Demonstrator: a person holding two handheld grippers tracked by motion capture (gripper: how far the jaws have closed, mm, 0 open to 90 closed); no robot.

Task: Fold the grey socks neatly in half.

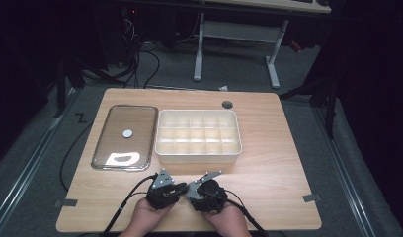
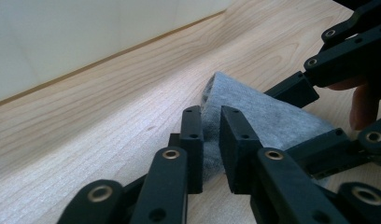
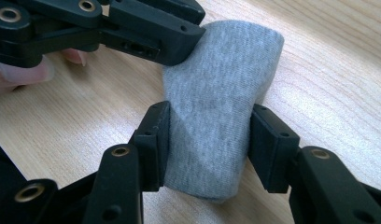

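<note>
A folded grey cloth (image 3: 221,93) lies on the wooden table (image 1: 268,187) near its front edge, between my two grippers. My right gripper (image 3: 209,114) has a pad against each side of the fold and squeezes it slightly. My left gripper (image 2: 212,116) comes in from the opposite side with its jaws close together. A thin corner of the cloth (image 2: 254,112) fills the narrow gap between them. In the high view the left gripper (image 1: 182,187) and right gripper (image 1: 193,189) meet tip to tip, each held in a hand. The right gripper (image 2: 300,119) straddles the cloth's far end.
A white box (image 1: 198,157) with several compartments stands just beyond the grippers, and its front wall (image 2: 86,37) rises close behind the cloth. A clear lid (image 1: 124,136) lies to its left. A round cable hole (image 1: 227,104) sits at the table's far edge.
</note>
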